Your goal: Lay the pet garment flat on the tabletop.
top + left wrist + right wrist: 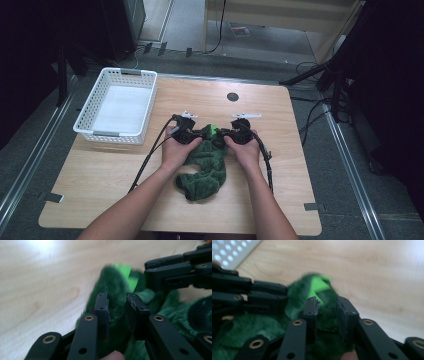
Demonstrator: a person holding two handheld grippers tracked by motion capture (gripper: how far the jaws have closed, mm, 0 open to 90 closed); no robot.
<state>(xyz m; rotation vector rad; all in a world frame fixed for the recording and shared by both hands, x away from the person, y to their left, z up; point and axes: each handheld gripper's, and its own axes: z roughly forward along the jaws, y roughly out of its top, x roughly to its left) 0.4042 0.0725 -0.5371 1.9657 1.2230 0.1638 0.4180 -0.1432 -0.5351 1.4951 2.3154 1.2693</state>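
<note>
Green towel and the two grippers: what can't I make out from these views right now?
- High view: the hands cover both grippers' jaws, so whether the left gripper or right gripper grips the green towel is hidden.
- Left gripper view: motion blur; pads on the fabric or just short of it can't be told. Bright tag unreadable.
- Right gripper view: same blur at the jaws; white basket cut off by the frame edge.

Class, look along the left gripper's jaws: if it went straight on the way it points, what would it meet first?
The green towel: its fuzzy fabric already sits between the left gripper jaws. Just beyond lies a bright green tag, then bare table, though depth is hard to judge.
</note>
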